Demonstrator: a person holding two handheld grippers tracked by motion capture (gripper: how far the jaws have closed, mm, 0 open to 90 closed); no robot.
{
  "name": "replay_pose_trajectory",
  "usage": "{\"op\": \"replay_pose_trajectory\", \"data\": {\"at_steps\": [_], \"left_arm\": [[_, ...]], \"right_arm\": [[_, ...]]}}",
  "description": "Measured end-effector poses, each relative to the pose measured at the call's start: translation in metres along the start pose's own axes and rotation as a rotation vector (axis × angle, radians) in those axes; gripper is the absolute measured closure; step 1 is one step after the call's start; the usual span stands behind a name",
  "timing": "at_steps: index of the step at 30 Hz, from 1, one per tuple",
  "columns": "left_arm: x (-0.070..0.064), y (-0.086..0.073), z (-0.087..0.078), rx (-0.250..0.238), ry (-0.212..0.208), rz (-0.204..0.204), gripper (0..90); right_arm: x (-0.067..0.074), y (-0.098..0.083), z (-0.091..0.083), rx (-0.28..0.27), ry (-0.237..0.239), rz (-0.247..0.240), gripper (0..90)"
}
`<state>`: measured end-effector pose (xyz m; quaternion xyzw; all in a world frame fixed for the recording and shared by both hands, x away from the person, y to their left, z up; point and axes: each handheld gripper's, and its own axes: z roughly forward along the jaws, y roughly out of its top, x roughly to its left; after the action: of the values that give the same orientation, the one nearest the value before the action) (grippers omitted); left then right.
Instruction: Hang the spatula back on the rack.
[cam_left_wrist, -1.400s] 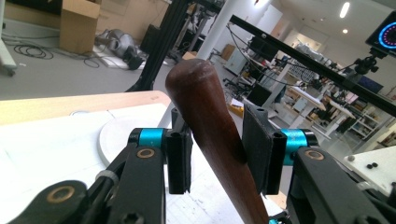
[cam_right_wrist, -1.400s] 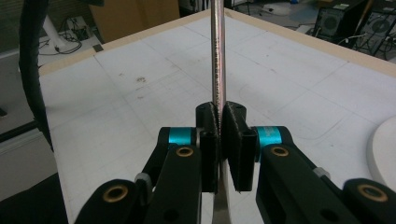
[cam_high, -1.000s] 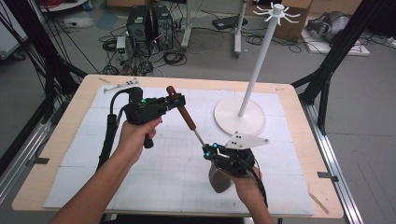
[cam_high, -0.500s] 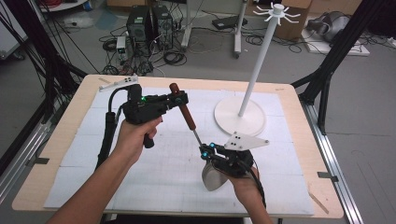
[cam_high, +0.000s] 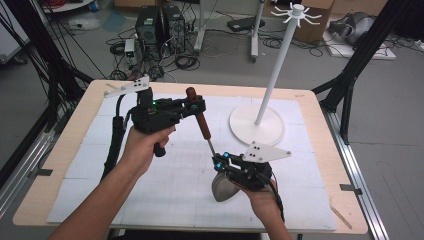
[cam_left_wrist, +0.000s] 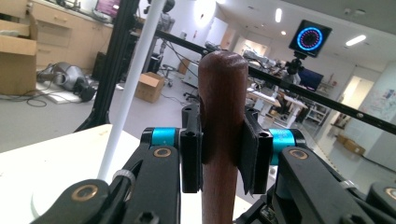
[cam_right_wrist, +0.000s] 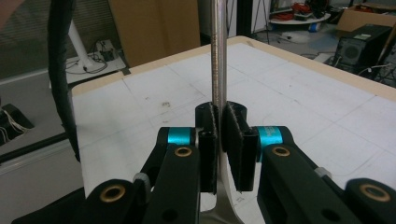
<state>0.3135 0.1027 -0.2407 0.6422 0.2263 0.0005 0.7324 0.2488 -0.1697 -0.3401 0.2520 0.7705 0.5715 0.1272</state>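
Note:
A ladle with a brown wooden handle (cam_high: 201, 120), a thin metal shaft (cam_high: 211, 146) and a steel bowl (cam_high: 223, 187) is held above the white mat between both grippers. My left gripper (cam_high: 197, 106) is shut on the wooden handle (cam_left_wrist: 223, 116) near its top; in the left gripper view its pads (cam_left_wrist: 191, 158) press both sides. My right gripper (cam_high: 220, 162) is shut on the metal shaft (cam_right_wrist: 218, 56) just above the bowl (cam_right_wrist: 224, 212). The ladle slants, with the handle up and to the far left and the bowl down at the near side.
A white hanging stand (cam_high: 274, 65) with a ring of hooks on top rises from a round base (cam_high: 256, 125) at the back right of the mat. Its pole (cam_left_wrist: 133, 88) stands close behind the handle. The wooden table edge (cam_high: 340, 165) frames the mat.
My left gripper has lifted the handle end a little, up and slightly to the right. The right gripper has stayed in place on the shaft.

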Motion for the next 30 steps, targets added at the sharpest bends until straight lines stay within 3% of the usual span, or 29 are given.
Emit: {"op": "replay_pose_trajectory", "data": {"at_steps": [12, 20, 26, 30], "left_arm": [[-0.006, 0.005, 0.000, 0.031, -0.017, 0.039, 72.8], [-0.010, 0.011, 0.000, 0.078, -0.030, 0.108, 72.9], [-0.016, 0.017, 0.000, 0.088, -0.068, 0.146, 72.9], [-0.018, 0.019, 0.000, 0.097, -0.100, 0.163, 72.9]], "right_arm": [[-0.002, 0.000, 0.000, -0.006, 0.052, -0.002, 81.9], [-0.006, 0.007, -0.006, -0.063, 0.102, 0.012, 72.0], [-0.006, 0.022, -0.007, -0.088, 0.167, -0.021, 63.4], [-0.006, 0.034, -0.004, -0.101, 0.207, -0.067, 55.7]]}}
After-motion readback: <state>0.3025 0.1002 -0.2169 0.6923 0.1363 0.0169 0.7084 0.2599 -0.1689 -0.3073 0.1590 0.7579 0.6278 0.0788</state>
